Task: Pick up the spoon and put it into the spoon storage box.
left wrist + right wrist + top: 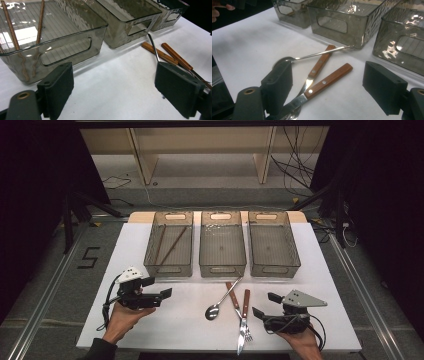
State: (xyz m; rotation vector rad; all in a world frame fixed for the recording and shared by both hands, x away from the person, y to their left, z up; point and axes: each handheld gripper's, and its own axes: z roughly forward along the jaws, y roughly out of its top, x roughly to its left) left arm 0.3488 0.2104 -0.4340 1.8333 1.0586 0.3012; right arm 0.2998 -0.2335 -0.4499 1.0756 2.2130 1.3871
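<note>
**Cutlery sort: both tools open, nothing picked up yet**

We've got 3 smoky clear bins in a row at the far side of the desk [150, 320]: left bin [169, 265], middle bin [222, 266], right bin [274, 267]. Left bin already has 2 wooden chopsticks [172, 246] lying along its floor, so we judge it's one bin per utensil type; the other 2 look empty.

Still loose on the desk, just in front of the middle and right bins: 1 spoon [223, 301], 1 fork [236, 308], 1 knife [244, 319]. The fork and knife have wood handles and cross near the blades; the spoon's handle lies over the fork's.

Left tool [162, 294] is held low over the desk w/ jaws wide apart, gripping nothing, pointed toward the cutlery. Right tool [264, 306] sits just beside the knife, jaws also spread wide, empty. It's the closer one, so prob. best placed to grab first.
</note>
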